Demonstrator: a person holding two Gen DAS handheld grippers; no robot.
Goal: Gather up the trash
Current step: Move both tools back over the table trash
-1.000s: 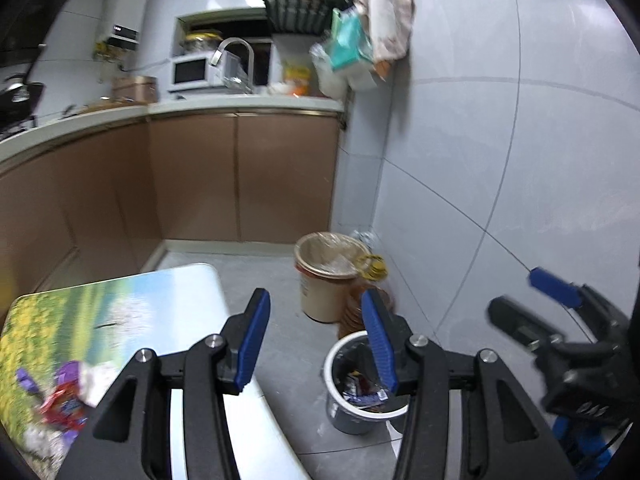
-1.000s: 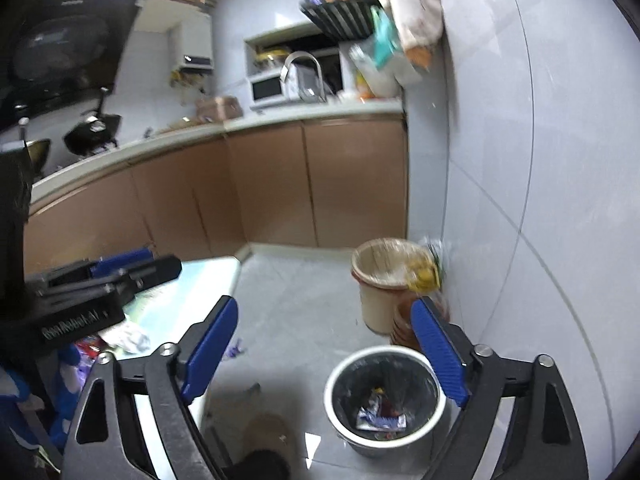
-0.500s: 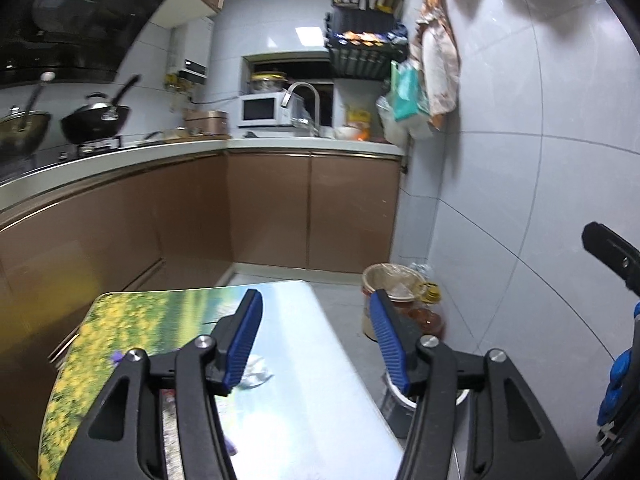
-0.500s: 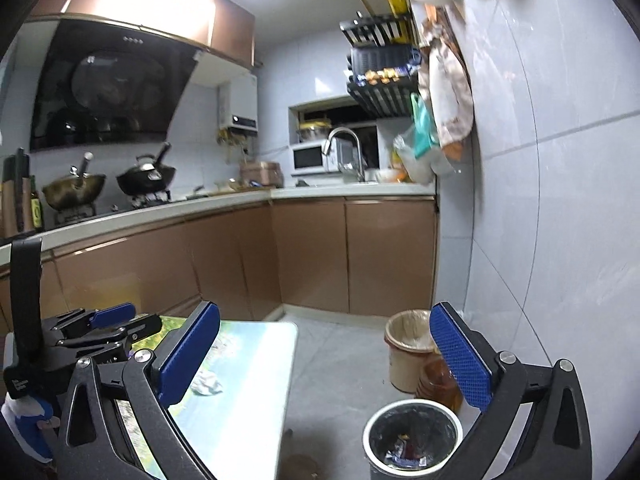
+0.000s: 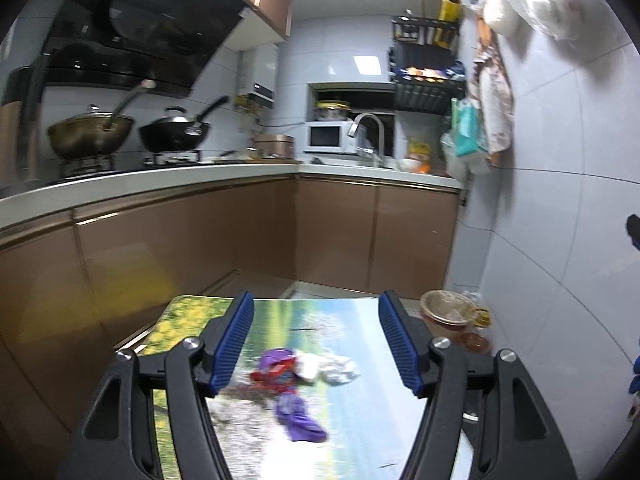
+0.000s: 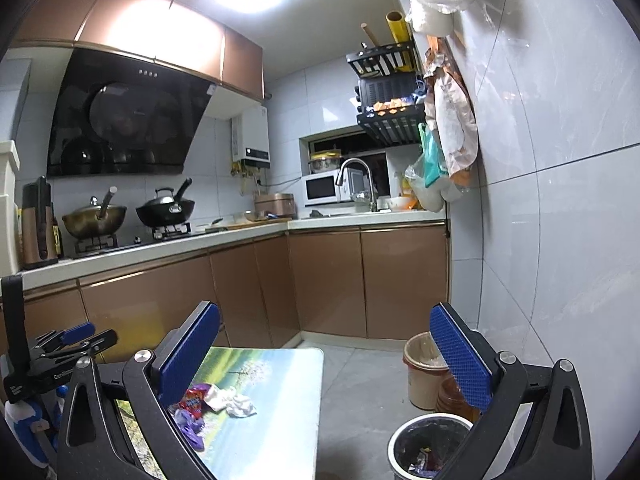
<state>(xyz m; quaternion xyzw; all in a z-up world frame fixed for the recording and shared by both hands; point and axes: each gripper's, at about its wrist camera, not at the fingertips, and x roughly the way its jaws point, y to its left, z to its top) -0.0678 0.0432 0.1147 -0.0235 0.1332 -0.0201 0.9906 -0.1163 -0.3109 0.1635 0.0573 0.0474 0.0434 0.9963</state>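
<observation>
Both tongs have lifted and swung back from the trash bin toward the table since a second ago. Now the left tongs [image 5: 316, 338] hang over the table [image 5: 352, 432] with their blue pads wide apart and nothing between them. Trash lies on the table right in front of them: a purple wrapper [image 5: 298, 418], a red wrapper [image 5: 276, 376] and a white crumpled paper [image 5: 332, 366]. The pieces sit close together, and the red wrapper touches the white paper. They lie nearer the left edge of the table than the right edge.

The right tongs [image 6: 324, 358] are also wide apart and hold nothing. They hang above the floor beside the right edge of the table. From this side the white crumpled paper [image 6: 236, 402] and the wrappers show again on the table [image 6: 280, 420]. The trash bin [image 6: 430, 446] stands on the floor to the right of the table, with some trash already inside. A tan bucket [image 6: 420, 372] stands behind it, near the wall.
</observation>
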